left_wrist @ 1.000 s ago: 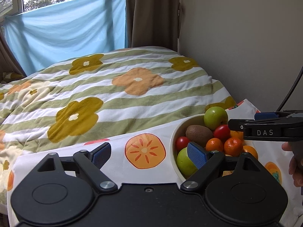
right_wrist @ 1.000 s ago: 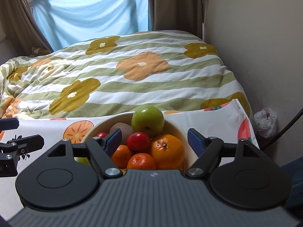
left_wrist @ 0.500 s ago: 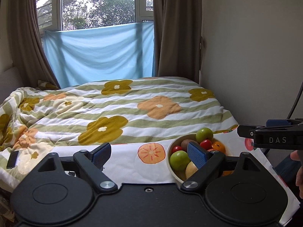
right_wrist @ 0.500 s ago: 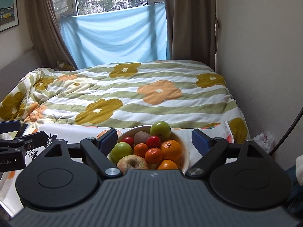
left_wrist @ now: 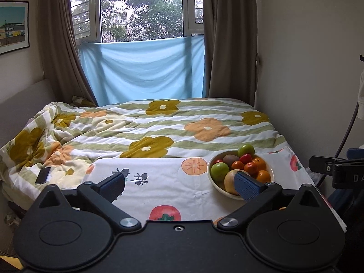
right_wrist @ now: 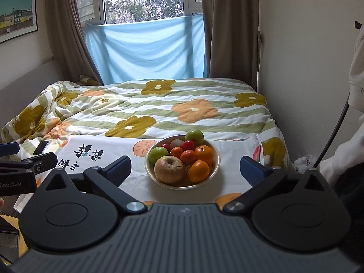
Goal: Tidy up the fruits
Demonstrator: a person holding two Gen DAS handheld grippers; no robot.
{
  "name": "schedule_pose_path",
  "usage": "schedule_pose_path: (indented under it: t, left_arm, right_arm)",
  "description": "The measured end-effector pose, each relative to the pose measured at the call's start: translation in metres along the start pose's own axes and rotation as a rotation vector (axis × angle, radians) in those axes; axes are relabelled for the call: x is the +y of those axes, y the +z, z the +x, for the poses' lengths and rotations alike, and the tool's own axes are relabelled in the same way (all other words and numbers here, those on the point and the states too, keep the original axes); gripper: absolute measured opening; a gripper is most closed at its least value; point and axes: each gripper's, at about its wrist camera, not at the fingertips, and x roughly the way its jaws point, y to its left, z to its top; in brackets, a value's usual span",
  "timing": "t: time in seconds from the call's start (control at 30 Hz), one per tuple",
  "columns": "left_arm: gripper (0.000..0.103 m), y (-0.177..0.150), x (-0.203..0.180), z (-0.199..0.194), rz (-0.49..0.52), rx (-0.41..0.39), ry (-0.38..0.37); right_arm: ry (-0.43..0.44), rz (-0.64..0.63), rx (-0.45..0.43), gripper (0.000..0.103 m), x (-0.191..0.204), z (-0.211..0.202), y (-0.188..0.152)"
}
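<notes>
Ahead of the right gripper [right_wrist: 184,168], released with jaws just widened, the bowl [right_wrist: 216,159] shows whole; the empty, just-widened left gripper [left_wrist: 179,183] partly hides its near rim.

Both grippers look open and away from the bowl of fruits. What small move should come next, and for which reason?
Probably none beyond resting. All the fruit sits piled in the bowl on the printed cloth, and none lies loose on the cloth. The left gripper and right gripper have just been opening, with nothing between their fingers. The task looks done.
</notes>
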Motion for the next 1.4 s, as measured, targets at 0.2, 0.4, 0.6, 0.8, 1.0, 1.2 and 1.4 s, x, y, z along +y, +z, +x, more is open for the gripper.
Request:
schedule_pose_path:
  t: [0.2, 0.4, 0.6, 0.8, 1.0, 1.2, 1.4]
  left_arm:
    - [0.103, -0.012, 0.001, -0.018, -0.015, -0.013, 0.001]
    - [0.103, -0.014, 0.000, -0.025, -0.014, -0.020, 0.005]
    - [0.103, -0.014, 0.002, -0.027, -0.010, -0.027, 0.005]
    - [0.103, -0.016, 0.003, -0.028, -0.010, -0.027, 0.008]
    - [0.103, -0.017, 0.004, -0.028, -0.011, -0.029, 0.011]
    - [0.103, -0.017, 0.006, -0.028, -0.015, -0.027, 0.010]
    - [0.103, -0.017, 0.007, -0.028, -0.019, -0.023, 0.004]
  right_arm:
    - [-0.027, 0.009, 0.020, 0.103, 0.000, -0.017, -0.014]
    - [-0.035, 0.005, 0.021, 0.103, 0.001, -0.026, -0.020]
    - [-0.037, 0.007, 0.019, 0.103, 0.003, -0.029, -0.020]
    - [-0.039, 0.004, 0.020, 0.103, 0.005, -0.030, -0.020]
    - [-0.045, 0.003, 0.026, 0.103, 0.006, -0.029, -0.017]
    - [-0.042, 0.013, 0.041, 0.103, 0.007, -0.026, -0.018]
    - [-0.043, 0.011, 0.050, 0.103, 0.006, -0.023, -0.017]
